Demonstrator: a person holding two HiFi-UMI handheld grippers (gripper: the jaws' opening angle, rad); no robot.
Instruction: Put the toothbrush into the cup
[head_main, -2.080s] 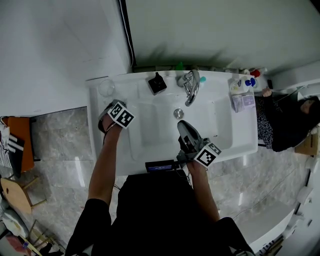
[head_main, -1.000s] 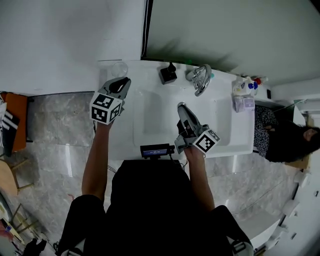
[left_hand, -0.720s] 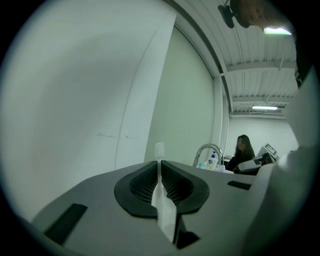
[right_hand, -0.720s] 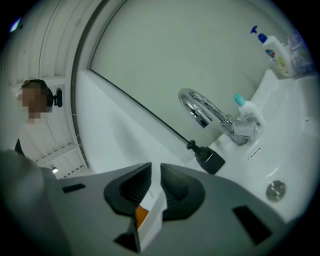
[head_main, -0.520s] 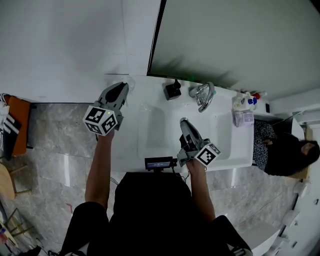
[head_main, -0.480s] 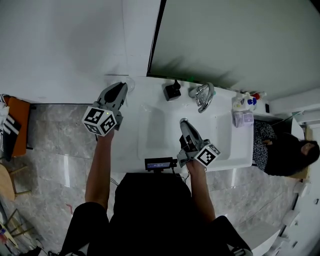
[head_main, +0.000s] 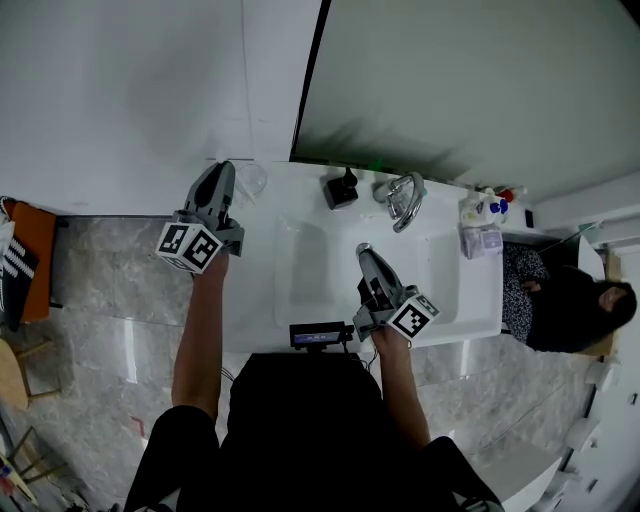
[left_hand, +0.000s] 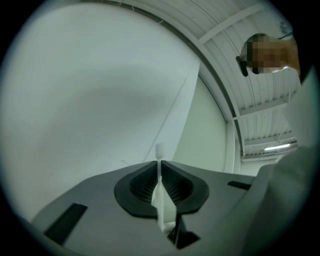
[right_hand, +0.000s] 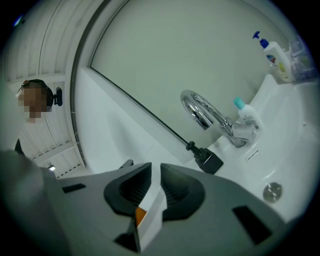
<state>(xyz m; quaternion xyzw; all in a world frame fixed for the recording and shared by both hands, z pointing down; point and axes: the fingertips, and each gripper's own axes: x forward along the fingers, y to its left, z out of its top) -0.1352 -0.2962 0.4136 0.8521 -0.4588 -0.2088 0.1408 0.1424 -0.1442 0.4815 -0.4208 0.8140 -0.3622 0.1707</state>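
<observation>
Toothbrush (left_hand: 161, 197): slim, all white, small head. We find it clenched in the left gripper (head_main: 219, 168) jaws, just beside the cup (head_main: 251, 180). Right gripper (head_main: 363, 249) jaws grasp a white, orange-patched piece (right_hand: 152, 210). Bottle (right_hand: 276, 57) label unreadable.

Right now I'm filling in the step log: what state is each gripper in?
Left gripper: closed on the toothbrush.
Right gripper: closed on a white thing with an orange patch; what it is cannot be told.
</observation>
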